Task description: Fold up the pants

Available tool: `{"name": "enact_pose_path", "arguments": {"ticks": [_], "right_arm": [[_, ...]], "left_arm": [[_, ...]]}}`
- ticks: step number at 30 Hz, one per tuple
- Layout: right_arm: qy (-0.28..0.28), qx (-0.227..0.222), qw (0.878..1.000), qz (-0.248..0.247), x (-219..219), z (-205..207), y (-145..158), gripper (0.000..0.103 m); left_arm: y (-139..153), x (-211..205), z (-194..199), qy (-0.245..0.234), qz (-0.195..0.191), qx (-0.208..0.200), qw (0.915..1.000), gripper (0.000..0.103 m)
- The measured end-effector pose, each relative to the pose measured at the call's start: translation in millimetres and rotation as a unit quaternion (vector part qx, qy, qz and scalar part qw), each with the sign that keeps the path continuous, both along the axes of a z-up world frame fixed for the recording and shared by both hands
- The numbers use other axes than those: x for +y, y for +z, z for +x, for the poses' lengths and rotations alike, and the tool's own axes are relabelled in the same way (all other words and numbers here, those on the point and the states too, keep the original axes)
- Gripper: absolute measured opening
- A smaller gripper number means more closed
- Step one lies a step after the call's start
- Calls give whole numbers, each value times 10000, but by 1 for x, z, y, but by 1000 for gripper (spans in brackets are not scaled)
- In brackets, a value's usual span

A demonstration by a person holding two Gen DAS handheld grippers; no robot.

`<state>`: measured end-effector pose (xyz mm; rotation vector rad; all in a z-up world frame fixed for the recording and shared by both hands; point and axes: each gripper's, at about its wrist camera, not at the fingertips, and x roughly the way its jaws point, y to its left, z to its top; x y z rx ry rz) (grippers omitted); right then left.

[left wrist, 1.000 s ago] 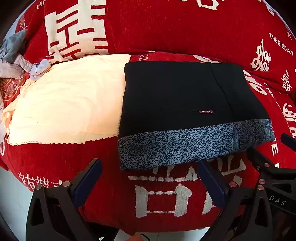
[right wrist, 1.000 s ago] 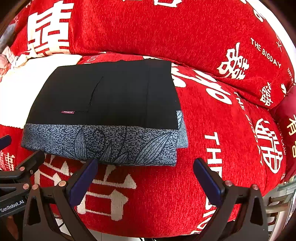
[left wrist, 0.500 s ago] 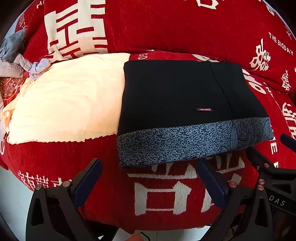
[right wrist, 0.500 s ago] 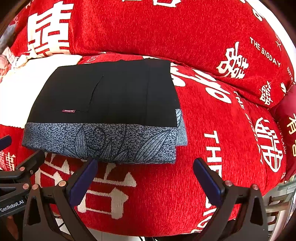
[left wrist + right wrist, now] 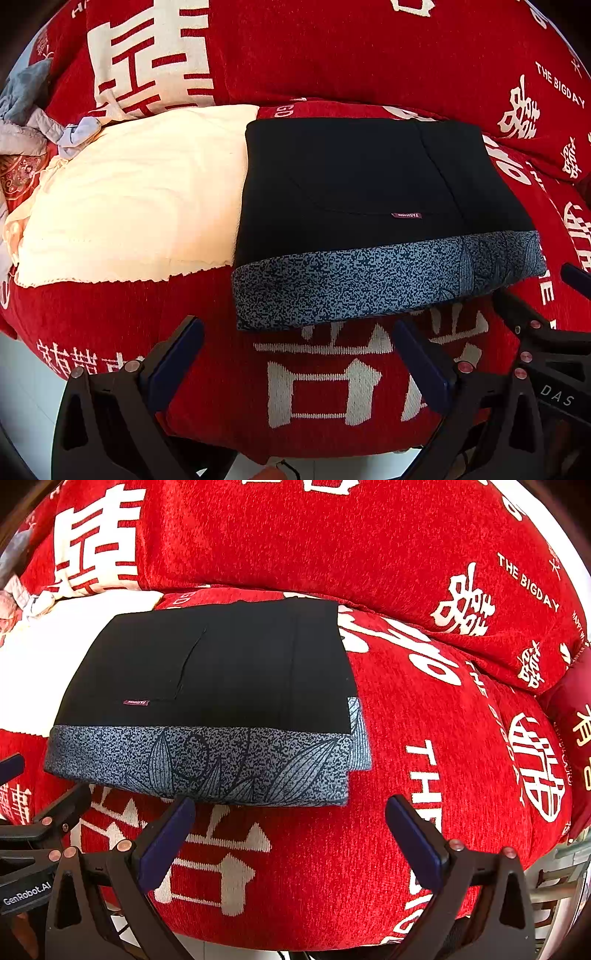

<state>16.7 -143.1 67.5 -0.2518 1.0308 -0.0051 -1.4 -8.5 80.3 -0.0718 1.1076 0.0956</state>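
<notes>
The pants lie folded into a flat black rectangle with a blue-grey speckled band along the near edge, on a red sofa seat. In the right wrist view the same pants show a leaf print on that band. My left gripper hovers open just in front of the band, nothing between its fingers. My right gripper is also open and empty, just short of the pants' near right corner. Each gripper appears at the edge of the other's view.
A cream cloth lies on the seat left of the pants, partly under them. Grey and patterned garments pile at the far left. The red backrest cushion rises behind. Pale floor shows below the seat's front edge.
Both grippers have edged slightly closer to the pants, which sit a little higher in both views. The pants have not moved and both grippers stay open.
</notes>
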Motion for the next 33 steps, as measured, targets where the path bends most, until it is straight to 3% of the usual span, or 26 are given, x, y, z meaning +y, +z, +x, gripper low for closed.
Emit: {"name": "enact_pose_path", "arguments": {"ticks": [33], "right_arm": [[21,-324,9994,71,-2,-16,23,103]], "left_arm": [[20,-5,-17,51,76,-205,9997,103]]}}
